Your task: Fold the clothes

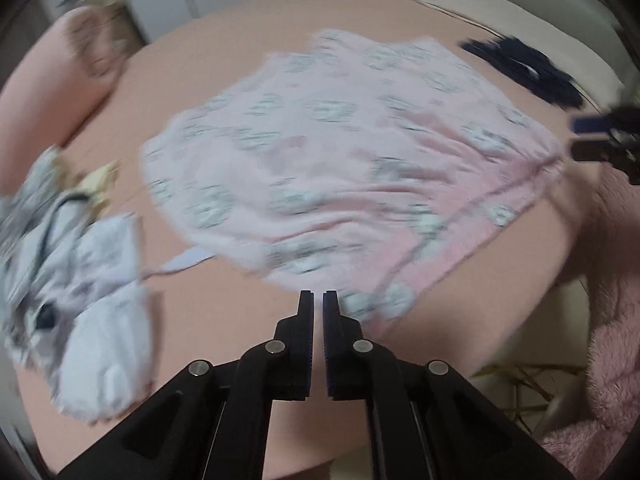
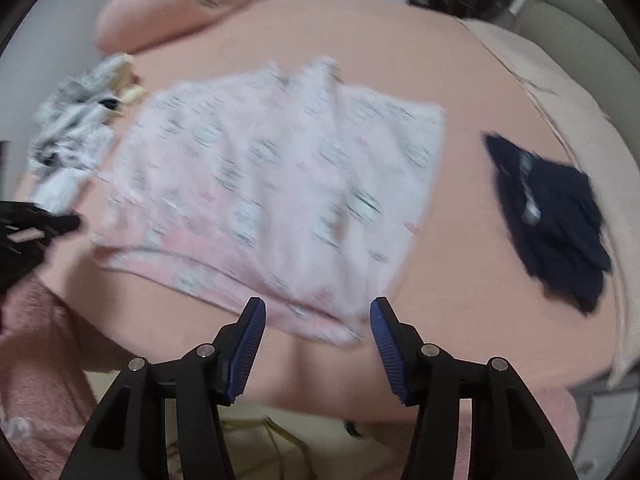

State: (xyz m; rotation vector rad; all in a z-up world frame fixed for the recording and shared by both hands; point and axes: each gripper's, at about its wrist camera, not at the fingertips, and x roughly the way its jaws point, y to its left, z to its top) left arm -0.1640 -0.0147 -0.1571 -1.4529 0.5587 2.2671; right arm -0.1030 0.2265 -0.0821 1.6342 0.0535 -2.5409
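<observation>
A pale pink garment (image 1: 352,168) with grey-white prints lies spread on the peach bed sheet (image 1: 208,68); both views are blurred. My left gripper (image 1: 318,294) hovers just before the garment's near edge, its jaws shut with nothing between them. In the right wrist view the same garment (image 2: 276,184) lies flat, and my right gripper (image 2: 318,308) stands open over its near hem, gripping nothing. The right gripper (image 1: 592,138) also shows at the garment's right corner in the left wrist view. The left gripper (image 2: 40,224) appears at the far left of the right wrist view.
A crumpled grey-white pile of clothes (image 1: 80,264) lies left of the garment. A dark navy garment (image 2: 552,220) lies to its right on the sheet. A pink pillow (image 2: 160,12) sits at the far end. Fluffy pink fabric (image 1: 612,320) hangs by the bed's near edge.
</observation>
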